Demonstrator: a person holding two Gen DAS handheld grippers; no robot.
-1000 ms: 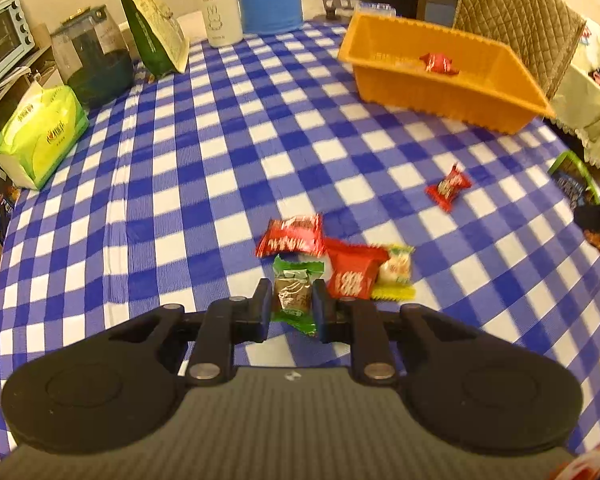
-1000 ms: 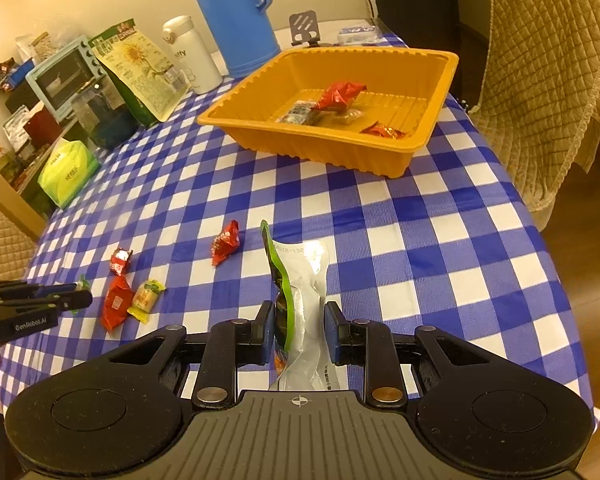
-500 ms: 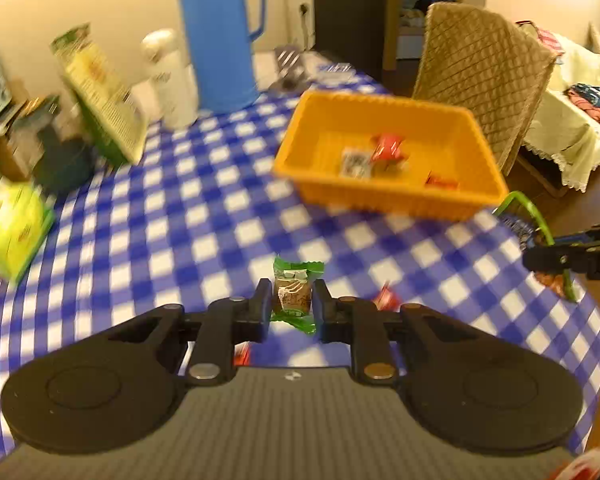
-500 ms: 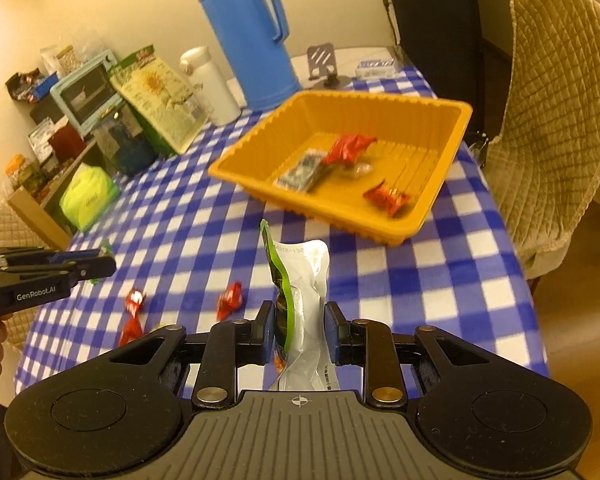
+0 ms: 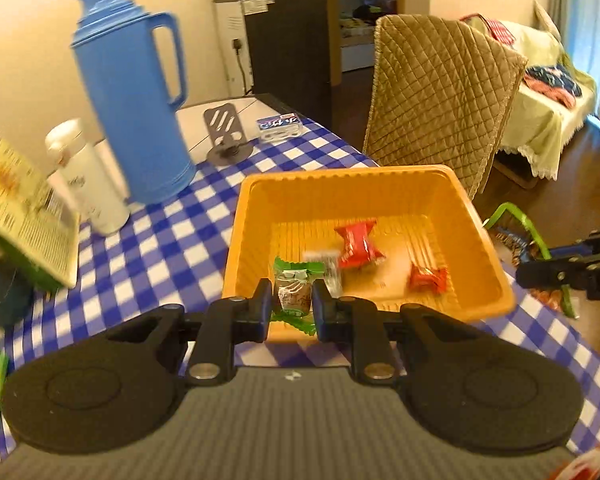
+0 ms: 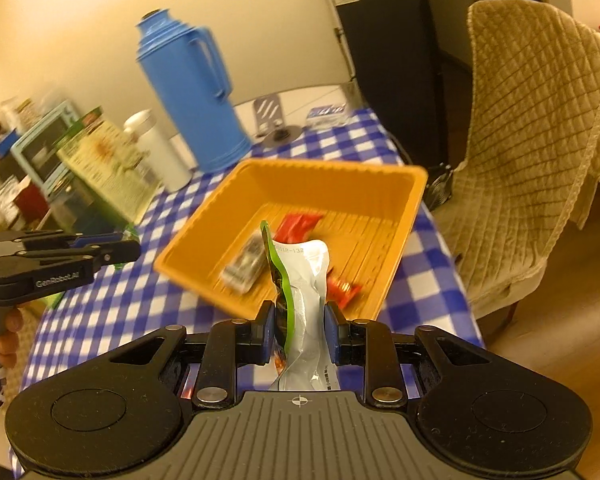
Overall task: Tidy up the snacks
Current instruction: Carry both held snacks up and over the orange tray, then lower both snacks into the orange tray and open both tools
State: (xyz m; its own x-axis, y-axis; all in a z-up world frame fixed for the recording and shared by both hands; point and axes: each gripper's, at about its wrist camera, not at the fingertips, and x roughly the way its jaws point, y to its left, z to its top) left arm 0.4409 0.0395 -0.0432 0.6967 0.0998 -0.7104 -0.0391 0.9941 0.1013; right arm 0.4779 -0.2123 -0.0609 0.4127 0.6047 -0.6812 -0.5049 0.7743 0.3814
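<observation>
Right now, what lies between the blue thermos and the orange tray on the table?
Only bare checked tablecloth lies between the blue thermos and the orange tray. The left wrist view shows this gap most clearly.

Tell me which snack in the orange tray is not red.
The silver-grey packet, lying left of the big red wrapper in the tray. The small one, to the right, is red too.

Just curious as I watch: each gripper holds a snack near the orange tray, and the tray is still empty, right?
Not quite. Both grippers do hold snacks, but the orange tray is not empty: the left wrist view shows a large red packet, a smaller red packet and a blurred pale one inside.
</observation>
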